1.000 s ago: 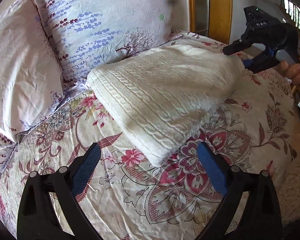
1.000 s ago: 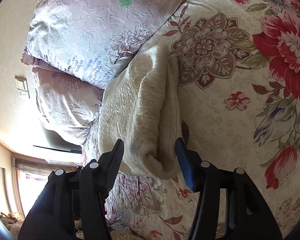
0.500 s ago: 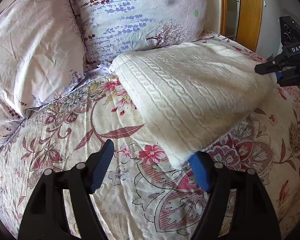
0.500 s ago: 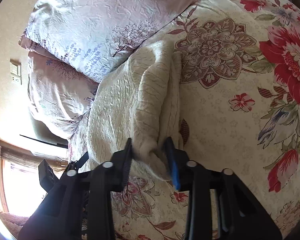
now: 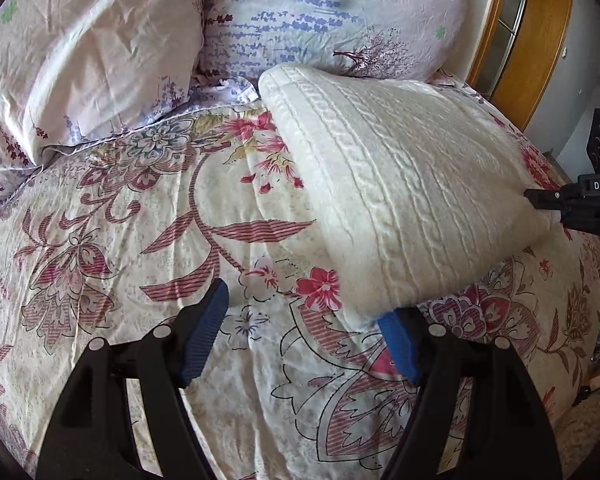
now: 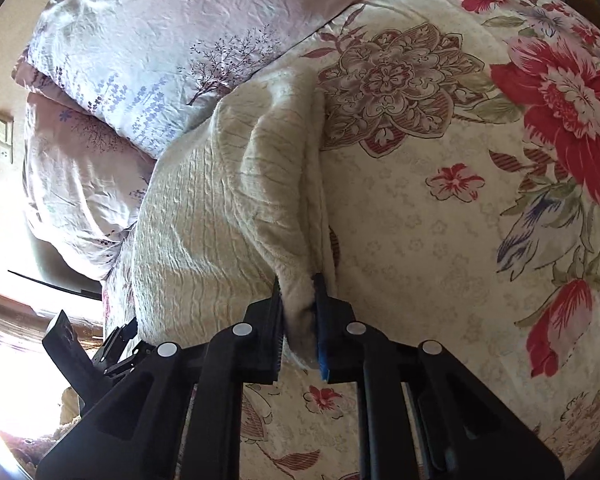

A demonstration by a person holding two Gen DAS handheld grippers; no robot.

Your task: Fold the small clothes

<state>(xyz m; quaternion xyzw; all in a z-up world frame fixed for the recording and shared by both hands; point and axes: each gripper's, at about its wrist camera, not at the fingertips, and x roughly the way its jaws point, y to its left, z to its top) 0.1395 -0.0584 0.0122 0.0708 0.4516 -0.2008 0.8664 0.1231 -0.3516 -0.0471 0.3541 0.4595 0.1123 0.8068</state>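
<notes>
Hidden parts: the near corner of the cream knitted garment [image 5: 400, 184] was covered where it dipped behind the right finger of the left gripper [image 5: 300, 340], so contact there could not be told. The underside of the garment was not seen. In the left wrist view the right gripper [image 5: 572, 210] was cut off by the frame edge beside the garment's far corner, and its fingertips were hidden by the fabric.

Garment: it was laid on the floral bedspread [image 5: 160, 240], its far edge lying against the lavender-print pillow [image 5: 320, 16]. A second, pale pink pillow [image 5: 92, 52] was seen beside that one. The garment's corners were raised off the bedspread.

Left gripper: its jaws were held wide apart, low over the bedspread, at the garment's near corner. Nothing was seen between the blue pads [image 5: 202, 340].

Right gripper: in the right wrist view the right gripper [image 6: 300, 320] was clamped together on a bunched corner of the garment [image 6: 228, 200], with fabric pinched between the pads.

Background: a wooden door frame [image 5: 532, 32] was seen beyond the lavender-print pillow.
</notes>
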